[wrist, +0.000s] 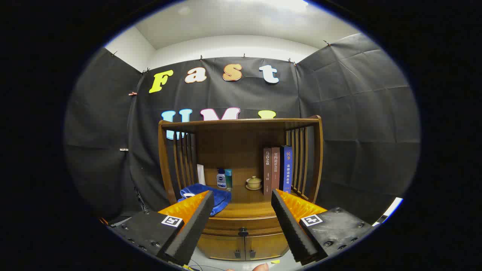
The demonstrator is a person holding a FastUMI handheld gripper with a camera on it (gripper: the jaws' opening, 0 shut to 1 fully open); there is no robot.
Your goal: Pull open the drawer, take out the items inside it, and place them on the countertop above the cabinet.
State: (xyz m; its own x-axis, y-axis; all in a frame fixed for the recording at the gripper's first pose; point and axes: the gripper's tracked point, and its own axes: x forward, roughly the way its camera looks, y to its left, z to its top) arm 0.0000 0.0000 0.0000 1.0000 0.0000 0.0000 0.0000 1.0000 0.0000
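Gripper view: tool [241, 203] fingers apart – drawer [243, 225] shut ahead; towel [211, 197], bottles [224, 178], books [278, 169] on countertop [248, 206].

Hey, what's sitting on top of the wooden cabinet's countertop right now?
On the countertop: a blue cloth, two small bottles, a lidded cup on a saucer and three upright books. The open gripper hides part of the cloth.

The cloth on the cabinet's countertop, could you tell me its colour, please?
Blue; the cloth shows best in the gripper view.
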